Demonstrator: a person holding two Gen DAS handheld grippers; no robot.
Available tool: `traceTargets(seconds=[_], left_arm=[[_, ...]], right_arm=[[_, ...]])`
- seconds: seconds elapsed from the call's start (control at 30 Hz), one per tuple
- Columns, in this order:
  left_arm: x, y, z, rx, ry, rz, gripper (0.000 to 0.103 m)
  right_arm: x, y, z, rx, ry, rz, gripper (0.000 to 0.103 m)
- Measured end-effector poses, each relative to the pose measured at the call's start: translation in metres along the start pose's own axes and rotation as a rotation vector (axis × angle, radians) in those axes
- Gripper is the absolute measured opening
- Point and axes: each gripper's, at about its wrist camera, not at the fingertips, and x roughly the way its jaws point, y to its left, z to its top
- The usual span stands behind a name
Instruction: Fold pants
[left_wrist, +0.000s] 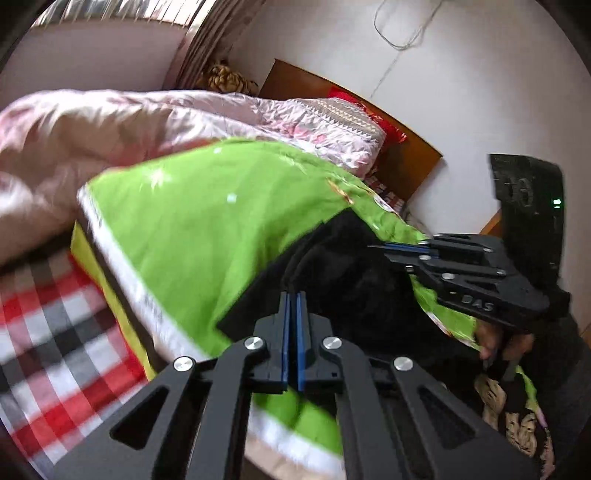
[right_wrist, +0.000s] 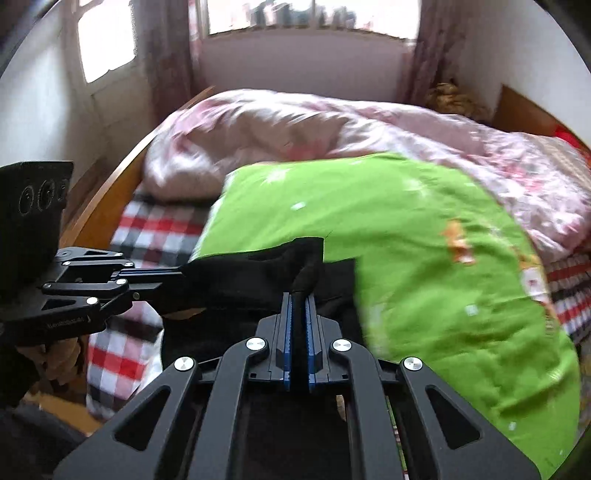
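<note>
Both grippers pinch one edge of the black pants (right_wrist: 258, 273) and hold it stretched between them over the green quilt (right_wrist: 424, 258) on the bed, presumably to carry a fold across. Left gripper (left_wrist: 293, 295): fingers narrow, clamped on cloth at 12 o'clock. Right gripper (right_wrist: 298, 297): fingers closed on a gathered bunch. The held edge runs from 9 to 12 o'clock in the right wrist view; the long axis cannot be told.
</note>
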Motion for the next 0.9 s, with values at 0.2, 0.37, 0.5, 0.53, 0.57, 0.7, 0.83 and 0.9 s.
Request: traceTargets(seconds=[0.2, 0.37, 0.5, 0.53, 0.57, 0.7, 0.83, 0.9], left_arm=[[0.049, 0.021, 0.013, -0.047, 0.086, 0.127, 0.002], [0.045, 0.034, 0.007, -0.1, 0.067, 0.21, 0.006], [0.003, 0.019, 0.003, -0.112, -0.069, 0.341, 0.047], [-0.01, 0.01, 0.001, -0.104, -0.107, 0.314, 0.049], [-0.016, 0.0, -0.001, -0.078, -0.114, 0.273, 0.051], [-0.001, -0.043, -0.008, 0.062, -0.007, 0.077, 0.06], [0.04, -0.069, -0.022, 0.151, 0.157, 0.019, 0.062], [0.06, -0.066, -0.027, 0.168, 0.215, 0.113, 0.061]], right_arm=[[0.039, -0.02, -0.002, 0.06, 0.084, -0.06, 0.007], [0.046, -0.028, -0.006, 0.129, 0.075, -0.053, 0.028], [0.003, -0.027, -0.008, 0.118, -0.017, -0.091, 0.073], [-0.009, -0.027, -0.009, 0.122, -0.034, -0.095, 0.072], [-0.025, -0.027, -0.014, 0.135, -0.055, -0.102, 0.072], [-0.066, -0.013, -0.05, 0.139, -0.04, -0.143, 0.072], [-0.082, 0.01, -0.098, 0.158, 0.063, -0.151, 0.072], [-0.091, 0.027, -0.126, 0.158, 0.113, -0.154, 0.072]])
